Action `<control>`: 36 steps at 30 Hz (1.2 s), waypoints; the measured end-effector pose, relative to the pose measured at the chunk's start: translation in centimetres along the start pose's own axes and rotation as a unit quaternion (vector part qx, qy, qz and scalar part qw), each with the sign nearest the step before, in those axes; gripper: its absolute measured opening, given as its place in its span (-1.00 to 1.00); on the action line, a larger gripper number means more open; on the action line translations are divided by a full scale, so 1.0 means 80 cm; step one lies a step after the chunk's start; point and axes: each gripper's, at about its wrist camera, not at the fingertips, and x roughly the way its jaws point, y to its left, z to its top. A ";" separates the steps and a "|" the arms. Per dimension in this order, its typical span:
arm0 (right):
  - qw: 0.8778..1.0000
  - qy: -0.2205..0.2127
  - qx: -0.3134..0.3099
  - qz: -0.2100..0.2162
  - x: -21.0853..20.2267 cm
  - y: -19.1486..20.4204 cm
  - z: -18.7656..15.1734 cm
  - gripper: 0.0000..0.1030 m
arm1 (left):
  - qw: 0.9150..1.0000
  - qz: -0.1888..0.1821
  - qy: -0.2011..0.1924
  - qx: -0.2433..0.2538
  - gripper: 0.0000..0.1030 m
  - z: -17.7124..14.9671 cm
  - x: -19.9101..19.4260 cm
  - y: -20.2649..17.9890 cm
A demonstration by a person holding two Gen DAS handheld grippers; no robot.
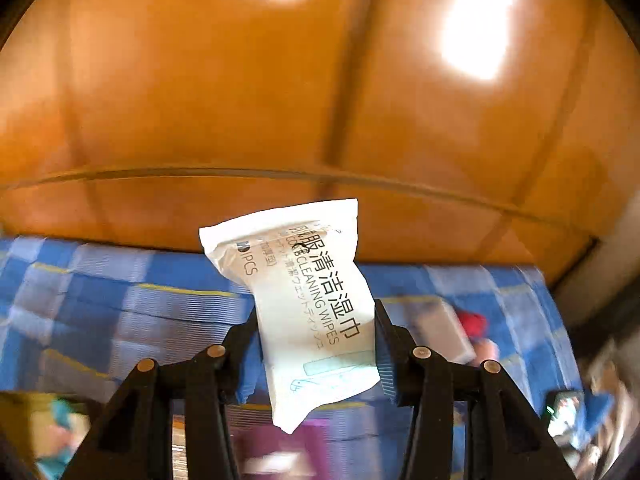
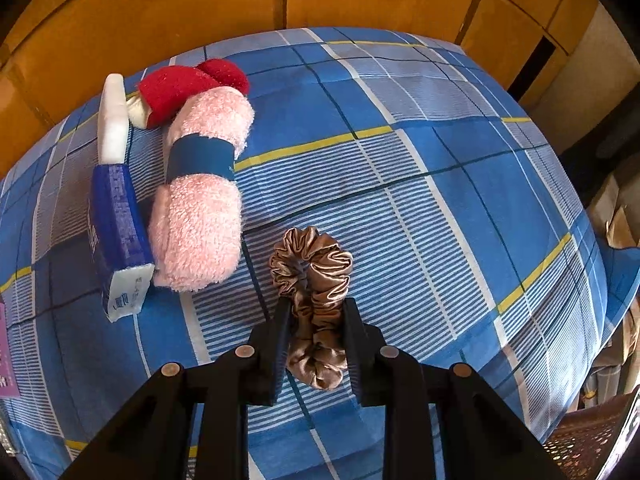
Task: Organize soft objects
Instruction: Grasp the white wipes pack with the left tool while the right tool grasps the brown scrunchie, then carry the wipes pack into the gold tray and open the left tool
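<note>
Above the bed [image 2: 440,160], the left gripper [image 1: 316,344] clamped a wipes pack [image 1: 304,308] aloft while the right gripper [image 2: 316,320] pinched a satin scrunchie [image 2: 316,276] near the middle, each probably needing placement beside the pink towel [image 2: 200,208].

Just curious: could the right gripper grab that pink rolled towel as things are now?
Probably not yet. The right gripper is already shut on a brown scrunchie, so its jaws are full. The pink towel lies uncovered on the checked sheet, so the way looks free once it lets go.
</note>
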 end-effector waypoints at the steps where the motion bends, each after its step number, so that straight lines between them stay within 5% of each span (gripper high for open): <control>1: 1.000 -0.001 -0.002 -0.002 -0.001 0.003 -0.001 -0.51 | 1.000 0.016 -0.007 -0.017 -0.06 0.003 -0.008 0.031; 8: 0.999 -0.008 -0.025 -0.019 -0.003 0.023 -0.008 -0.52 | 0.994 0.080 -0.036 -0.070 -0.06 -0.032 -0.062 0.171; 23: 0.994 -0.029 -0.079 -0.070 -0.012 0.065 -0.023 -0.54 | 0.974 0.123 -0.026 -0.190 -0.05 -0.246 -0.171 0.360; 28: 0.992 -0.035 -0.092 -0.084 -0.011 0.069 -0.025 -0.54 | 0.958 0.141 -0.003 -0.251 -0.05 -0.295 -0.175 0.424; 36: 0.992 -0.036 -0.089 -0.085 -0.017 0.073 -0.029 -0.56 | 0.954 0.157 0.039 -0.251 -0.03 -0.294 -0.128 0.462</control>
